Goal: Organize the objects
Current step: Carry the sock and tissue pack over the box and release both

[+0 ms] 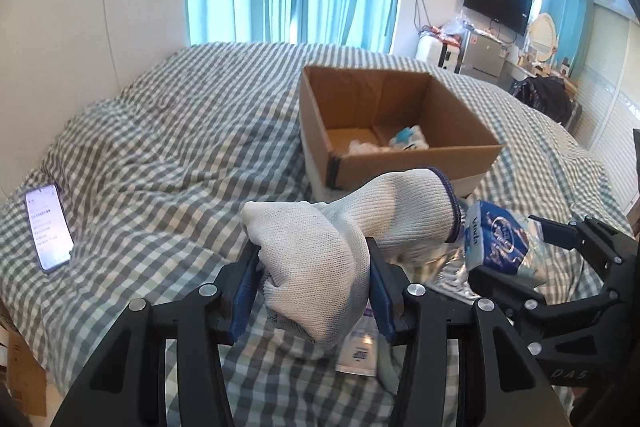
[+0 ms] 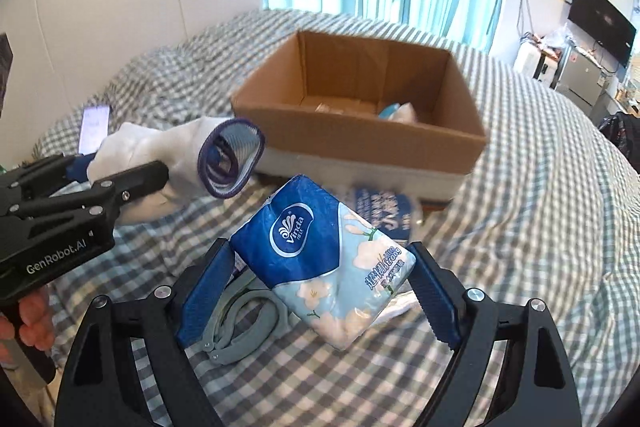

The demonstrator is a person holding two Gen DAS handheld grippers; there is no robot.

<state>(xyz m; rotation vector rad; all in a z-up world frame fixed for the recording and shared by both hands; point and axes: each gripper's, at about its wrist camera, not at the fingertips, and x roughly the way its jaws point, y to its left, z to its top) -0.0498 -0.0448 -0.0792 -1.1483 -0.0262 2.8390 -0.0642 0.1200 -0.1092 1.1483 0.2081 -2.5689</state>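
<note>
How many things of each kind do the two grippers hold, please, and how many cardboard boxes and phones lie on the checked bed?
White knit glove bundle with purple cuff: 1
Blue Vinda tissue pack: 1
Open brown cardboard box: 1
Lit smartphone: 1
Total: 4

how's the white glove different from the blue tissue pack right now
The white glove is limp knit fabric with a dark purple cuff; the tissue pack is a glossy, printed blue plastic block. The glove sits clamped in the left gripper; the pack is in the right gripper, whose jaws stand wider. Both are lifted off the checked bedding, near the open cardboard box.
</note>
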